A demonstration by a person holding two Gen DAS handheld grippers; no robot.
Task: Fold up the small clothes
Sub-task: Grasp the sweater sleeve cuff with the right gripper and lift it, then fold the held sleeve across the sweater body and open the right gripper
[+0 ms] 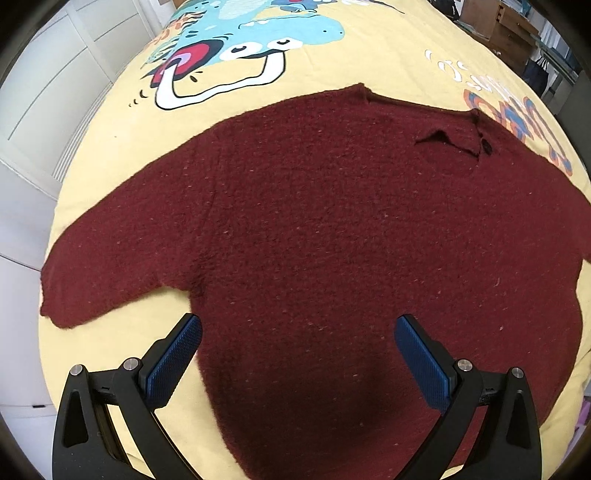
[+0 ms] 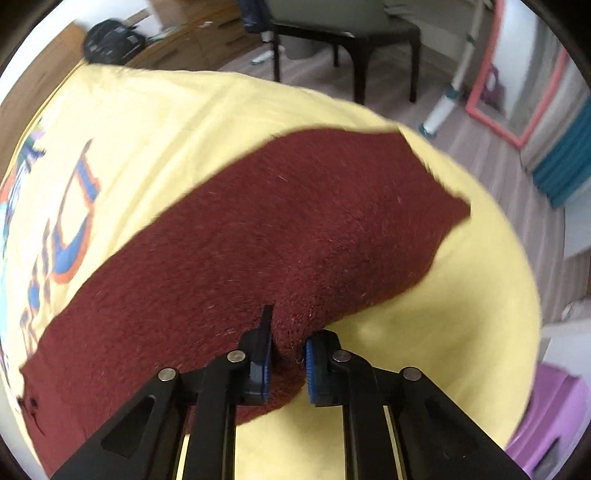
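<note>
A dark red knit sweater [image 1: 332,229] lies spread flat on a yellow printed bedsheet [image 1: 118,125], neck opening at the far right, one sleeve stretched out to the left. My left gripper [image 1: 297,332] is open and empty, hovering over the sweater's lower body near the armpit. In the right wrist view my right gripper [image 2: 288,350] is shut on a bunched fold of the sweater [image 2: 295,229] at the base of its other sleeve, which reaches away toward the bed's far edge.
The bed carries a cartoon dinosaur print [image 1: 258,44]. White cabinets [image 1: 48,92] stand to the left. Beyond the bed are a wooden floor, a dark chair [image 2: 354,33], a pink-framed mirror [image 2: 517,92] and a purple stool [image 2: 550,417].
</note>
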